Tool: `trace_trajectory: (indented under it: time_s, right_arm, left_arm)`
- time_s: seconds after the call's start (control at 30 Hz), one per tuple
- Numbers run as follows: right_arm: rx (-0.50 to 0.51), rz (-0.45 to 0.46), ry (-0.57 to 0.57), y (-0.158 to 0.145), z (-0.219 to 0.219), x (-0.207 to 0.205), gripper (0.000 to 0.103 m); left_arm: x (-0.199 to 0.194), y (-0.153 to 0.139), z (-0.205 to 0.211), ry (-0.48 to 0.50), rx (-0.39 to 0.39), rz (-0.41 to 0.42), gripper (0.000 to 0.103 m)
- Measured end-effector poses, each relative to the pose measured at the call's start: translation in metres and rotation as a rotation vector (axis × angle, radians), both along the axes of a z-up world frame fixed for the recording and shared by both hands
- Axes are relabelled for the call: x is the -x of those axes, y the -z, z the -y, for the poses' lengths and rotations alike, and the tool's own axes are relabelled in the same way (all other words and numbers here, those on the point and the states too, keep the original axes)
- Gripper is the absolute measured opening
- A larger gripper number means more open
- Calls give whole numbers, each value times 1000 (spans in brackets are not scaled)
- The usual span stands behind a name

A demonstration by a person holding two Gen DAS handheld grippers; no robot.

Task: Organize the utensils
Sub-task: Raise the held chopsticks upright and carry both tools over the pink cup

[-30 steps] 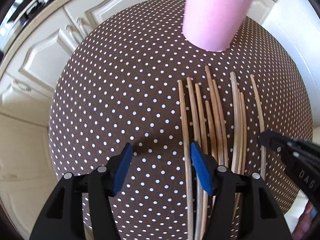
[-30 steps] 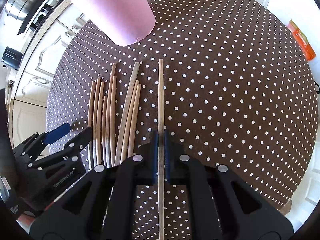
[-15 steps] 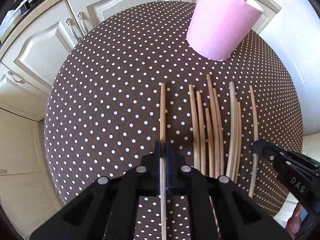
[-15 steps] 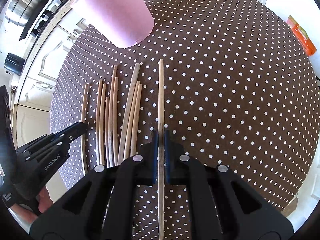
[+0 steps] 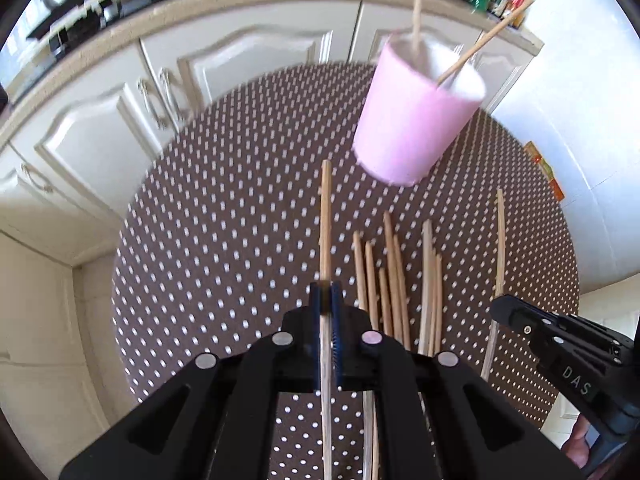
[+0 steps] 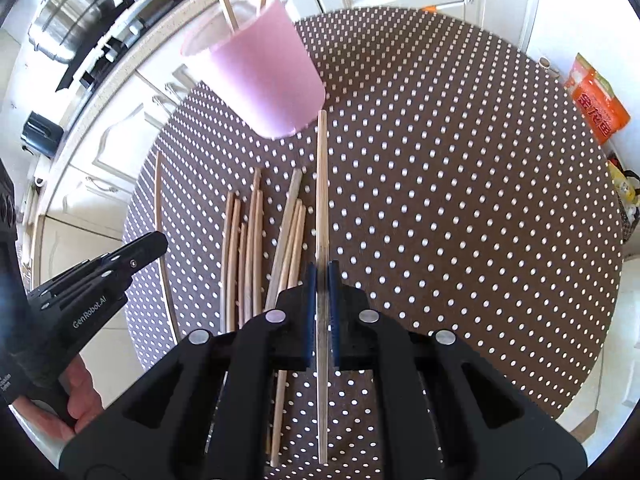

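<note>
My left gripper is shut on a wooden chopstick, held above the polka-dot table. My right gripper is shut on another chopstick, also raised off the table. Each gripper shows in the other's view: the right one with its chopstick, the left one with its chopstick. Several loose chopsticks lie side by side between the two grippers. A pink cup stands beyond them with two chopsticks sticking out of it.
White cabinet doors and a countertop run behind the round table. A steel pot sits on the stove. An orange packet lies past the table's right edge. A hand holds the left gripper's handle.
The left gripper shut on the leftmost chopstick and lifted it. The right gripper, holding its chopstick throughout, also rose. Both views tilted up, showing the cup's rim and cabinets.
</note>
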State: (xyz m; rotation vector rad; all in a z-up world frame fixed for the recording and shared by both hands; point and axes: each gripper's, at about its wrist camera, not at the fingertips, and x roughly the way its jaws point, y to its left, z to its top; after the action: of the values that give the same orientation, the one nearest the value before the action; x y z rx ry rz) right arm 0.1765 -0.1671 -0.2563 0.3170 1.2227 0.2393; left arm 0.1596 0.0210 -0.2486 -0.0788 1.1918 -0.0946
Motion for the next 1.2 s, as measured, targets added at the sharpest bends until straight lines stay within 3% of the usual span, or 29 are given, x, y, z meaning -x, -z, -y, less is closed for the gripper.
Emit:
trace_trajectory:
  time_s: [0.63, 0.8, 1.2]
  right_arm:
    - [-25, 245, 48, -99, 29, -14, 7]
    - [10, 315, 52, -129, 24, -23, 6]
    - [-22, 498, 90, -209, 40, -42, 6]
  left_arm:
    - [-6, -103, 30, 77, 43, 252, 6]
    - [-23, -126, 30, 69, 47, 307, 6]
    - [-64, -204, 40, 22, 73, 507, 6]
